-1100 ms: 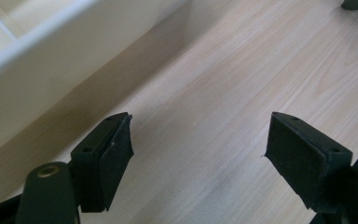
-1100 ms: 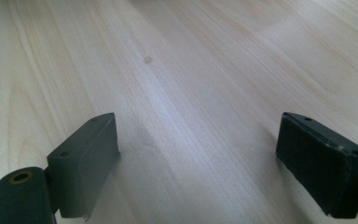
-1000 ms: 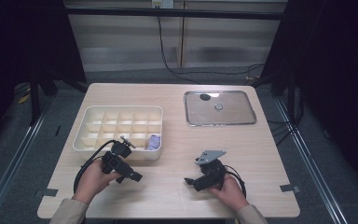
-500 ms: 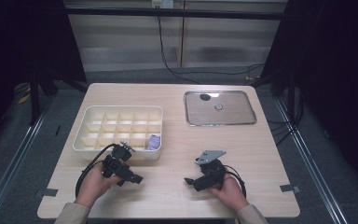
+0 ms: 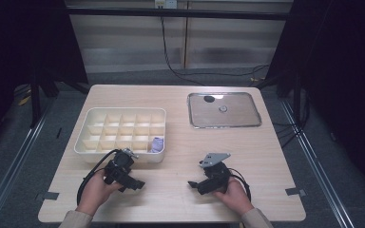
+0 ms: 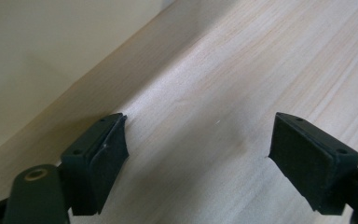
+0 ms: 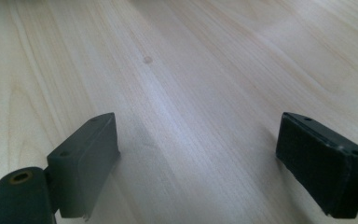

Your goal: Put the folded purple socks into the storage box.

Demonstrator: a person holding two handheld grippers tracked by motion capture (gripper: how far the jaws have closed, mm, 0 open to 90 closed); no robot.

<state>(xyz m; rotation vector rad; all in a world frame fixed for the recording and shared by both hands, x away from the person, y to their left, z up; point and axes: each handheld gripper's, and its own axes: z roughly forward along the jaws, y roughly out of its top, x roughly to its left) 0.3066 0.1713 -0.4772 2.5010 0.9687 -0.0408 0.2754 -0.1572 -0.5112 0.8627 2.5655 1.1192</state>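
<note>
With both my left gripper (image 5: pixel 135 184) and right gripper (image 5: pixel 193 184) spread empty, left jaws just widening, the small purple piece (image 5: pixel 157 144) in the divided tray's (image 5: pixel 119 113) near-right cell looks light, maybe soft, so I'd pinch its sides.

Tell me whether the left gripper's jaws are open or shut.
Open. In its own view the left gripper shows two pads wide apart, having just been opening, with bare wooden table between them and nothing held.
</note>
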